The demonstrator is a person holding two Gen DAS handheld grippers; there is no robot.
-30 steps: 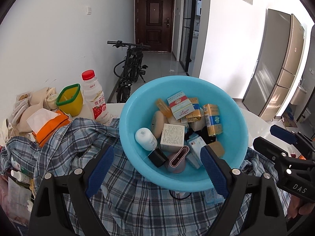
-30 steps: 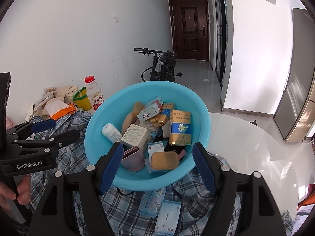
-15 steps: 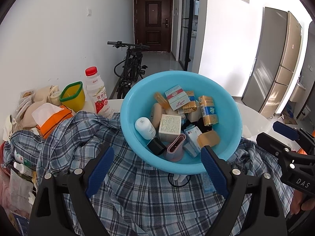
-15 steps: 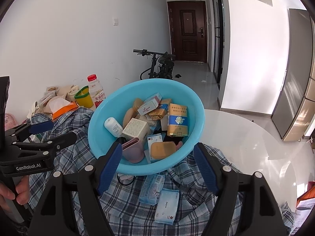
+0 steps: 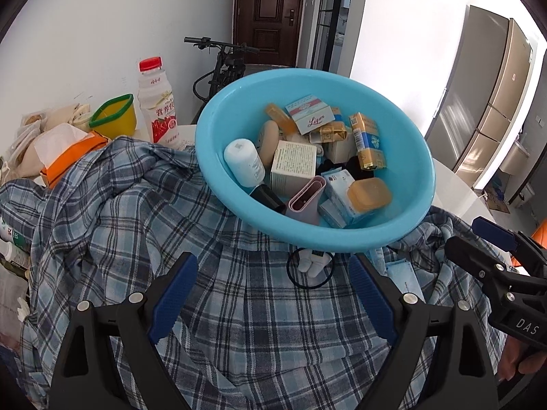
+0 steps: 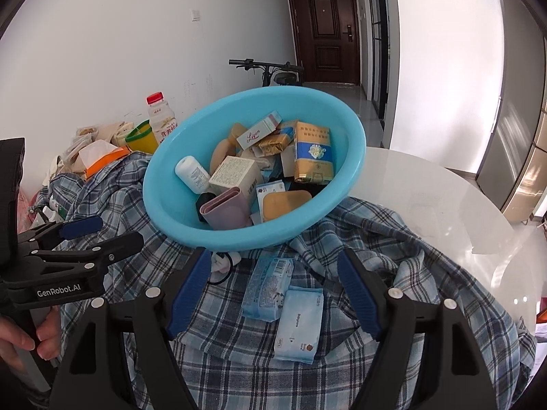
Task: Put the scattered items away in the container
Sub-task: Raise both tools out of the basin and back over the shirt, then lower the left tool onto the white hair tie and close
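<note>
Hovering over the plaid shirt, the right gripper and left gripper both stand wide apart and hold nothing. Just ahead of the right gripper lie two soft tissue packs: light, crinkly, probably slippery in their film, best pinched across the narrow width. Beside them, at the basin's foot, lie a black hair tie and a small white item, limp and thin. Beyond, the blue basin sits tilted on the cloth, already full of boxes and bottles.

A home: a hallway with a front door, a parked bicycle and a fridge.
</note>
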